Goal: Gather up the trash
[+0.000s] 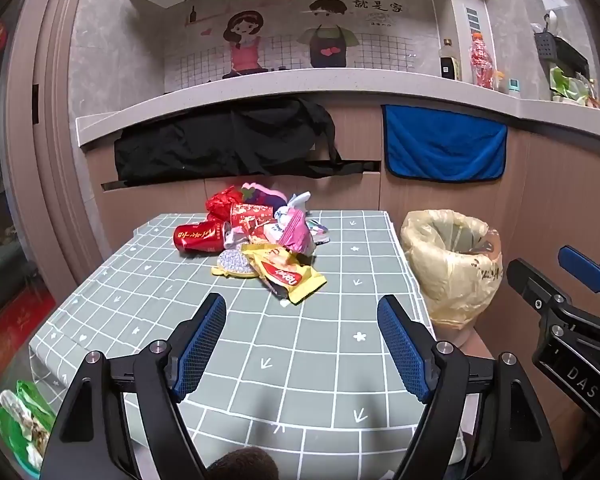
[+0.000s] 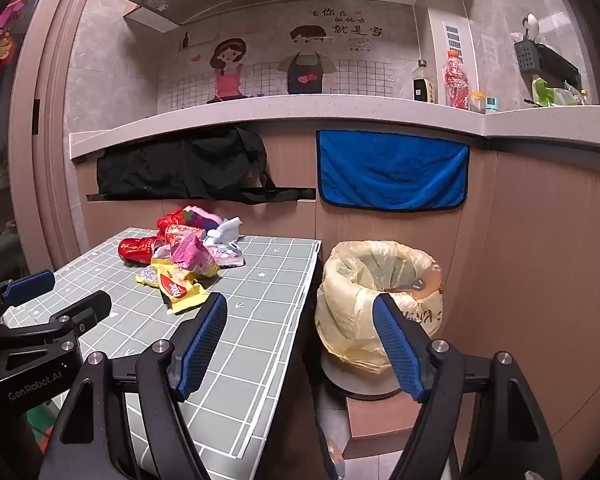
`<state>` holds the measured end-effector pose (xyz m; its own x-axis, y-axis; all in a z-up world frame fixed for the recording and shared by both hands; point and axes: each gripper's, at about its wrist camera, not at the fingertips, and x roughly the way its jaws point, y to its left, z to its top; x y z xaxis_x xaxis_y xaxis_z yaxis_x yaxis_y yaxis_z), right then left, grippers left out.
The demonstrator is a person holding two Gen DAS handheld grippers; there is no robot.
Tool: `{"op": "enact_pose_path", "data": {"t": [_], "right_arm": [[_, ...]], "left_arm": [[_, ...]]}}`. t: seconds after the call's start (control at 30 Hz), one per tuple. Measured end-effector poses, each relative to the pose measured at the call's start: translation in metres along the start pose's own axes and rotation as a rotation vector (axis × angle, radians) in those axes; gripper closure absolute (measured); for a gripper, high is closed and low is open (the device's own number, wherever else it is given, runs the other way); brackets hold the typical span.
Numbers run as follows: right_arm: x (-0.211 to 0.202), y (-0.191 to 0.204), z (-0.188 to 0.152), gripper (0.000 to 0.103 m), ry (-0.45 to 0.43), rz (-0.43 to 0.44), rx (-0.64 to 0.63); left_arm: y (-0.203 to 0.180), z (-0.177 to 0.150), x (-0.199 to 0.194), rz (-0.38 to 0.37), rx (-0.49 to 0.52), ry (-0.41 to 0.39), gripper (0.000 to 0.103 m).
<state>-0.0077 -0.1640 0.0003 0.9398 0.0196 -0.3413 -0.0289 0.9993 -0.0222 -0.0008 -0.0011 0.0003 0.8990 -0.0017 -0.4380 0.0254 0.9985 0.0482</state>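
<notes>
Left gripper (image 1: 302,346) is released and empty; the trash pile (image 1: 260,240) lies straight ahead, above frame centre. Right gripper (image 2: 300,346), also released, sees it upper left, bin (image 2: 380,300) directly ahead.

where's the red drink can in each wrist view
Left wrist view: the red can lies on its side at the left edge of the trash pile, upper centre-left, beyond the open left gripper.
Right wrist view: the same red can sits upper left, far left of the pile, well left of the open right gripper.
Shared landmark: the yellow-bagged trash bin off the table's right edge.
</notes>
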Motion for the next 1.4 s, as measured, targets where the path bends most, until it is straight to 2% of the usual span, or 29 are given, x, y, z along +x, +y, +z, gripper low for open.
{"op": "enact_pose_path", "data": {"t": [0.03,0.2,0.37,1.4], "right_arm": [[0.0002,-0.0001,0.0,0.03,-0.002,-0.003,-0.002],[-0.0002,-0.0011,-0.0001,0.03,-0.011,0.001,-0.001],[0.0007,-0.0006,0.0001,0.03,-0.008,-0.002,-0.001],[0.0054,-0.0053,0.0005,0.03,0.0,-0.002,0.006]], "left_arm": [[0.0016,0.0001,0.0019,-0.017,-0.029,0.027,0.025],[0.0048,0.0022,0.0068,-0.023,-0.018,0.033,0.025],[0.0011,-0.002,-0.001,-0.011,0.0,-0.001,0.025],[0.0027,-0.0017,0.0021,-0.011,-0.005,-0.002,0.025]]}}
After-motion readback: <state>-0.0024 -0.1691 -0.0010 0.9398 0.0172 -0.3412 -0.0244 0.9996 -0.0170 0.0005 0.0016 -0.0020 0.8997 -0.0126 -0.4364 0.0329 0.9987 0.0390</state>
